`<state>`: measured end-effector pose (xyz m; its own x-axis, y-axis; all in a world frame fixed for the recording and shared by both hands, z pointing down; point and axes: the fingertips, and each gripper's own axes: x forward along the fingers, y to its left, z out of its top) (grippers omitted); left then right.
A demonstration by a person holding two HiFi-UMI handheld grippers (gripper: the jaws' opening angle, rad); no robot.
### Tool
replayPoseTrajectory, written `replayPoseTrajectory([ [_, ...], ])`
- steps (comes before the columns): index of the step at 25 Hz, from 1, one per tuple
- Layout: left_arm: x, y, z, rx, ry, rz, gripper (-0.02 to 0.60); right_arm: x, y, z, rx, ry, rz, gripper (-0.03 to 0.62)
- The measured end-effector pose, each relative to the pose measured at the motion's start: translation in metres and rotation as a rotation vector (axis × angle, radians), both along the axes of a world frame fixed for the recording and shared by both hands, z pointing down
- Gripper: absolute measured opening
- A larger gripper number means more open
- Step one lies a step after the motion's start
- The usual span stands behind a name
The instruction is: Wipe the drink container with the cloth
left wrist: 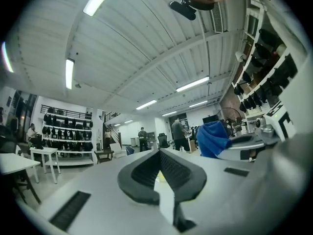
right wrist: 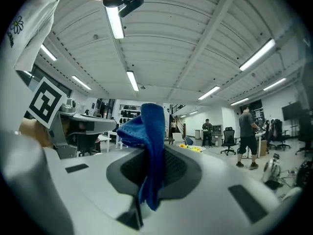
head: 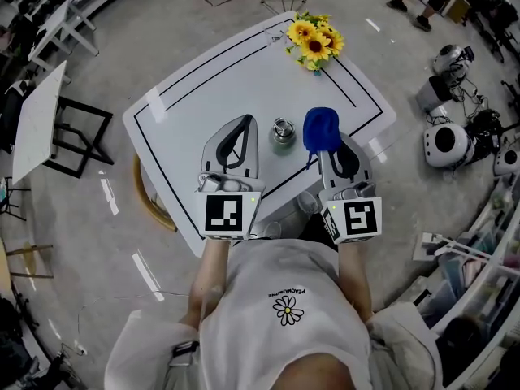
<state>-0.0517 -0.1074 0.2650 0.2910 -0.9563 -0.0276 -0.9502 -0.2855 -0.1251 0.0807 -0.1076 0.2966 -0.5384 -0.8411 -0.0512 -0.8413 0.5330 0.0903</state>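
Note:
The drink container (head: pixel 282 134), a small greenish vessel with a metal lid, stands upright on the white table (head: pixel 187 88). Both grippers are raised above the table's near side, pointing level. My left gripper (head: pixel 244 123) is just left of the container; its jaws (left wrist: pixel 158 154) are shut with nothing between them. My right gripper (head: pixel 325 142) is just right of the container and shut on a blue cloth (head: pixel 320 127), which bunches up above the jaws (right wrist: pixel 155 151) and hangs down between them (right wrist: pixel 151 146). From the left gripper view the cloth (left wrist: pixel 211 137) shows at the right.
A bunch of sunflowers (head: pixel 315 43) lies at the table's far corner. A chair (head: pixel 149 195) is tucked under the table's left side. A folding table (head: pixel 36 120) stands at left, and round white equipment (head: pixel 445 143) lies on the floor at right. People stand far off.

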Motion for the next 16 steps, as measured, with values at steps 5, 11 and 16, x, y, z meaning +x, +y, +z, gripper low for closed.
replayPoseTrajectory([
  [5,-0.007,0.004,-0.001,0.009,0.014,-0.011,-0.002,0.001,0.004,0.0,0.008,0.005,0.013,0.041],
  [11,-0.011,0.005,0.0,0.0,0.017,-0.014,-0.002,0.0,0.004,0.0,0.007,0.009,0.017,0.041],
  [16,-0.014,0.006,0.002,0.002,0.01,-0.014,-0.002,0.0,0.004,0.006,-0.015,0.001,0.021,0.041],
])
